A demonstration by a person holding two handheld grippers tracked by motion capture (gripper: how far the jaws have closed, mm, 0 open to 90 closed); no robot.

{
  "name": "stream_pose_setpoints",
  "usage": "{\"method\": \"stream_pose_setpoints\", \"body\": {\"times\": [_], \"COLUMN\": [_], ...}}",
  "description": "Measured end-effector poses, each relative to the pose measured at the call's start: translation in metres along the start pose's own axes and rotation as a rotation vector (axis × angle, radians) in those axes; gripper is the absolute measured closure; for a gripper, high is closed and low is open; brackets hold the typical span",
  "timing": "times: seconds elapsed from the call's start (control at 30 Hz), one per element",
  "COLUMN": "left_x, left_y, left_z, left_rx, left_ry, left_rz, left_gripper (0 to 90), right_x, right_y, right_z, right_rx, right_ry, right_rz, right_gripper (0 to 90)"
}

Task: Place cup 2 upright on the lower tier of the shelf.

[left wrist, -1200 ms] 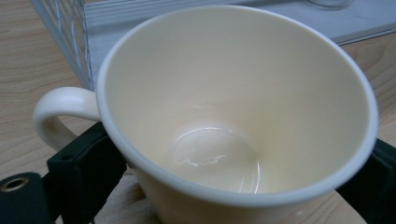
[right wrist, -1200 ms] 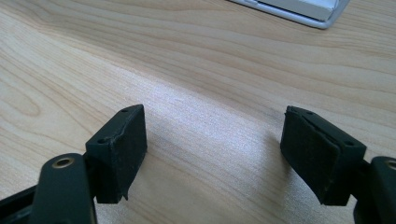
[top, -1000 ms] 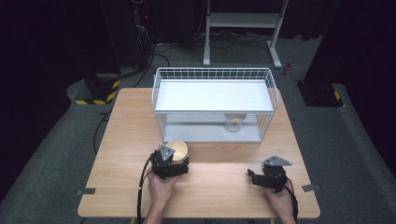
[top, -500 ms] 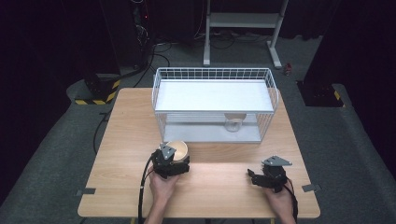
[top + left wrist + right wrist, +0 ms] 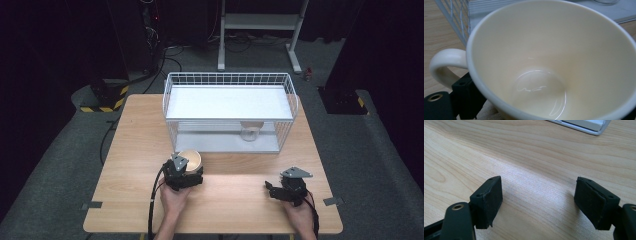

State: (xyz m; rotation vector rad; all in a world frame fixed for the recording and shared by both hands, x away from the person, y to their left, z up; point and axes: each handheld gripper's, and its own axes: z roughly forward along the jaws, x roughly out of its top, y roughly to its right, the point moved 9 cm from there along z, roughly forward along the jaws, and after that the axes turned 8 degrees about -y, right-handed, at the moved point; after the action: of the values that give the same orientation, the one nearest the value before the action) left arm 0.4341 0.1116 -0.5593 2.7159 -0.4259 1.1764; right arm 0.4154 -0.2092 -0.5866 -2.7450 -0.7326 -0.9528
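The desk [image 5: 135,150] is bright and the room around it is dark. The cup [image 5: 554,62] looks blurry up close, with a shiny ring of glare inside.

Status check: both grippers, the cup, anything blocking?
Left gripper shut on cream cup. Right gripper open, empty, over table. Wire rack just beyond the cup.
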Motion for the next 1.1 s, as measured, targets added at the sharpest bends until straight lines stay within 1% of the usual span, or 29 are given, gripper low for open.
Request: {"method": "stream_pose_setpoints", "body": {"times": [0.23, 0.43, 0.63, 0.7, 0.77, 0.9, 1.07, 1.1], "left_x": [0.0, 0.001, 0.001, 0.002, 0.002, 0.007, 0.015, 0.016], "left_y": [0.001, 0.002, 0.005, 0.006, 0.006, 0.01, 0.017, 0.017], "left_z": [0.0, 0.001, 0.0, 0.0, 0.0, -0.002, -0.002, -0.002], "left_rx": [-0.006, -0.01, -0.014, -0.017, -0.02, -0.026, -0.045, -0.044], "left_ry": [0.004, 0.013, 0.015, 0.018, 0.011, 0.014, 0.02, 0.019], "left_rz": [0.014, 0.017, 0.035, 0.032, 0.035, 0.058, 0.061, 0.067], "left_gripper": [7.9, 8.0, 8.1, 8.1, 8.1, 8.2, 8.3, 8.2], "right_x": [0.0, 0.0, 0.0, 0.0, 0.0, 0.0, 0.0, 0.0], "right_y": [0.0, 0.0, 0.0, 0.0, 0.0, 0.0, 0.0, 0.0], "right_z": [0.0, 0.0, 0.0, 0.0, 0.0, 0.0, 0.0, 0.0], "right_rx": [0.001, 0.0, 0.0, 0.001, 0.001, 0.001, 0.001, 0.001], "right_ry": [0.0, 0.0, 0.0, -0.003, -0.002, -0.002, -0.002, -0.002], "right_rz": [0.002, 0.002, 0.002, 0.005, 0.005, 0.005, 0.003, 0.005], "right_gripper": [22.7, 22.7, 22.7, 22.7, 22.7, 22.7, 22.7, 22.7]}}
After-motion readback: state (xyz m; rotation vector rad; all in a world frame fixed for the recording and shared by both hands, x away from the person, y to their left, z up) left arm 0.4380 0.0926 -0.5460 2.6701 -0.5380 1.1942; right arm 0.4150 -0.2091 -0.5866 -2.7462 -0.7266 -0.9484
